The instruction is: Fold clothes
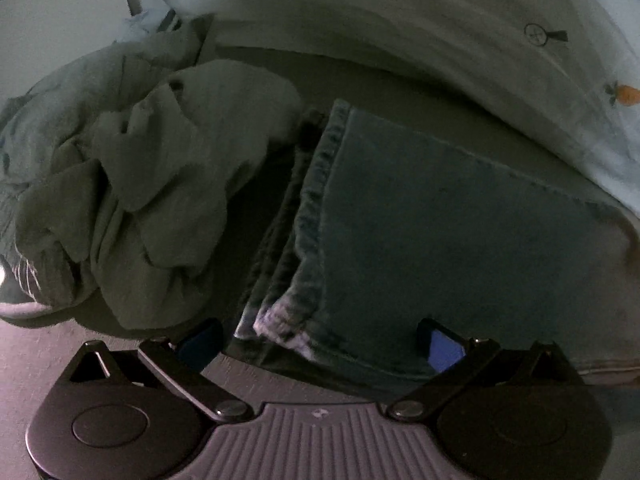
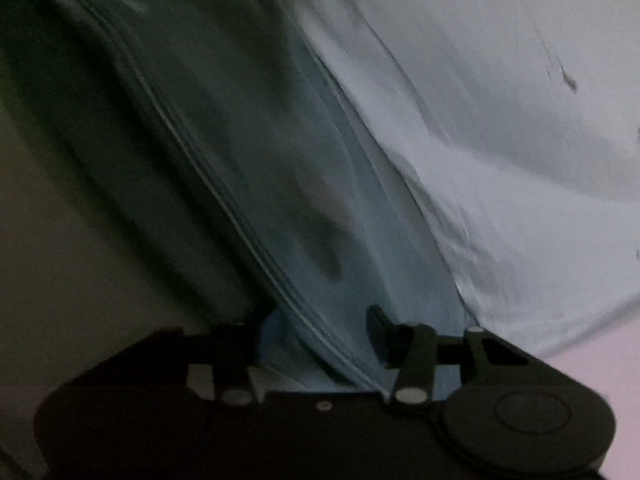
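Dim lighting here, so take this with a grain of salt. In the left wrist view the jeans (image 1: pixel 440 240) lie flat in what looks like a folded stack, with the hems lined up along its left edge. To the left of them is a crumpled heap of pale clothes (image 1: pixel 140 200), plainly not folded. Behind and to the right runs a light sheet with little printed motifs (image 1: pixel 520 60), maybe a bed or cover, hard to say.

The left gripper (image 1: pixel 320 340) hangs over the near edge of the jeans with its fingers spread wide and nothing pinched between them. One blue pad sits over the denim, the other over the gap beside the heap.

The right gripper (image 2: pixel 320 332) is a different story. A thick seamed edge of bluish denim (image 2: pixel 260 200) runs right down between its fingers, which stand narrow and seem to be clamped on it. The frame is blurry, so I'm not fully sure of the pinch. I'd guess it's the same jeans but can't confirm.

My read: the jeans are mid-fold or getting a final tidy. If so, the next move needs the left fingers to close on the near hem corner, matching the right.
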The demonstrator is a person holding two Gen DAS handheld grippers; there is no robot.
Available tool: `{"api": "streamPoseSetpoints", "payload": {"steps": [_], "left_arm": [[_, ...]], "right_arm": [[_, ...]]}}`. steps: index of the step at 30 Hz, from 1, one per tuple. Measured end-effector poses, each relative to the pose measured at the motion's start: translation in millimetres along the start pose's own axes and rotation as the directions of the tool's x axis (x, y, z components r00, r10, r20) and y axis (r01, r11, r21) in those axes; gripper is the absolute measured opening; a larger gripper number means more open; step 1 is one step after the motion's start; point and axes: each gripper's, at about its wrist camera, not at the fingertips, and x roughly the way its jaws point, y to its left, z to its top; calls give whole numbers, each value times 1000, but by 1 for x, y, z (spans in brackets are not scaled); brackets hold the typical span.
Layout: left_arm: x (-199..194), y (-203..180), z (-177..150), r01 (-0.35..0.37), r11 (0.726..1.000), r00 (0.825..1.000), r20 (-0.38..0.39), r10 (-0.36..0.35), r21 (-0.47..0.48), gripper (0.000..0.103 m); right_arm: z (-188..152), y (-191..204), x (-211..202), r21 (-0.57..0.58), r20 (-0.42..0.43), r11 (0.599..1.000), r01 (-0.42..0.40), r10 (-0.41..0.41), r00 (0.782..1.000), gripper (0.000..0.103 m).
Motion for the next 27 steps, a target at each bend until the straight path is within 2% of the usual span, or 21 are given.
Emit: {"api": "streamPoseSetpoints", "payload": {"steps": [3, 5, 7, 9, 11, 12, 14, 15, 16, 17, 18, 19, 24, 27], "left_arm": [[-5, 4, 2, 3, 999, 1000, -24, -4, -52, 101], [-11, 9, 2, 48, 991, 998, -27, -52, -128, 101], [-16, 12, 2, 84, 978, 996, -22, -90, -191, 100], [-20, 12, 1, 93, 973, 995, -10, -97, -212, 98], [-21, 11, 1, 85, 971, 996, -7, -89, -224, 90], [-21, 11, 0, 77, 970, 997, -7, -81, -231, 79], [-24, 11, -7, 34, 960, 999, -3, -36, -278, 62], [-26, 13, -10, 11, 951, 1000, -1, -12, -309, 43], [-27, 18, -10, 22, 938, 1000, 10, -20, -347, 31], [-28, 23, -11, 35, 922, 999, 20, -29, -385, 25], [-30, 27, -12, 63, 905, 998, 29, -56, -422, 22], [-34, 26, -12, 61, 901, 998, 35, -51, -430, 21], [-80, 17, -11, 61, 927, 992, 124, -16, -371, 18], [-71, 18, -16, 49, 934, 994, 111, -10, -355, 19]], "right_arm": [[18, 18, -17, -30, 115, 998, -57, 60, 992, 48], [36, 38, -23, -62, 180, 994, -86, 96, 979, 48], [52, 55, -27, -100, 230, 991, -89, 110, 967, 46], [65, 70, -27, -158, 267, 985, -64, 105, 958, 42], [73, 73, -26, -195, 281, 978, -78, 132, 951, 24], [72, 70, -29, -195, 288, 978, -79, 134, 948, 3], [68, 62, -37, -190, 303, 979, -80, 136, 943, 3], [67, 58, -41, -187, 310, 979, -80, 136, 941, 3], [65, 55, -45, -185, 318, 980, -80, 137, 938, 3], [64, 51, -50, -182, 325, 980, -81, 137, 936, 3], [62, 47, -54, -179, 332, 980, -81, 138, 933, 3], [60, 43, -58, -177, 339, 981, -81, 138, 930, 3], [52, 24, -78, -164, 375, 983, -83, 140, 916, 3], [47, 44, -65, -204, 319, 968, -148, 208, 925, 5]]}}
